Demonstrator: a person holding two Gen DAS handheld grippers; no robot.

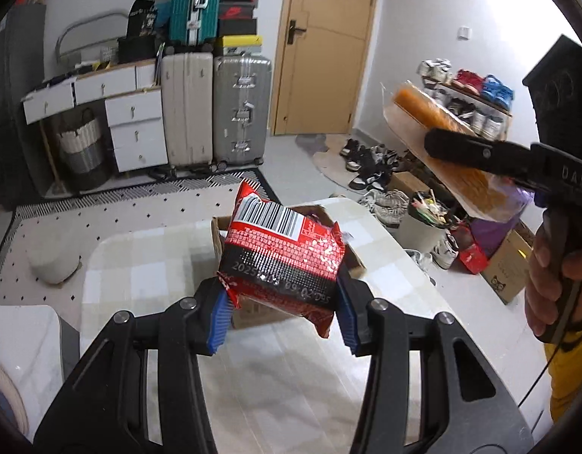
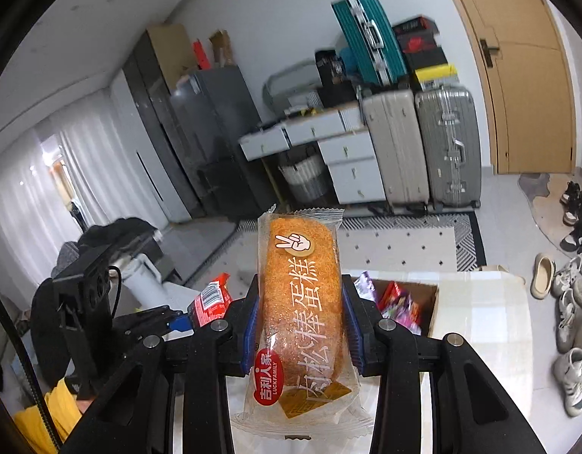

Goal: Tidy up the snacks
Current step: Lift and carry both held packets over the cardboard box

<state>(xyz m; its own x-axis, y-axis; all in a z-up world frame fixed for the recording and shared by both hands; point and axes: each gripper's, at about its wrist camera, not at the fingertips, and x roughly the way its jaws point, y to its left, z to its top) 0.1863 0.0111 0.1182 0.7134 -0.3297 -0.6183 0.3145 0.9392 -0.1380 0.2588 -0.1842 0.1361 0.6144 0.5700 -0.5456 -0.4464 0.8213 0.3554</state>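
My left gripper (image 1: 283, 314) is shut on a red and black snack packet (image 1: 283, 253) with a barcode, held in the air above an open cardboard box (image 1: 219, 234) on the pale checked table (image 1: 147, 261). My right gripper (image 2: 300, 325) is shut on a long orange cake bar in a clear wrapper (image 2: 302, 302), also lifted. In the left wrist view the right gripper (image 1: 480, 155) shows at the right with the cake bar (image 1: 450, 147). In the right wrist view the left gripper (image 2: 177, 319) holds the red packet (image 2: 209, 299) at the left, and the box (image 2: 431, 302) holds several snack packets.
Suitcases (image 1: 215, 109) and white drawers (image 1: 136, 128) stand against the far wall beside a wooden door (image 1: 325, 45). Shoes (image 1: 366, 166) and a shoe rack (image 1: 469, 102) lie to the right. A bin (image 1: 423, 219) and cardboard boxes (image 1: 506, 265) stand by the table. A hand (image 1: 548, 287) grips the right gripper's handle.
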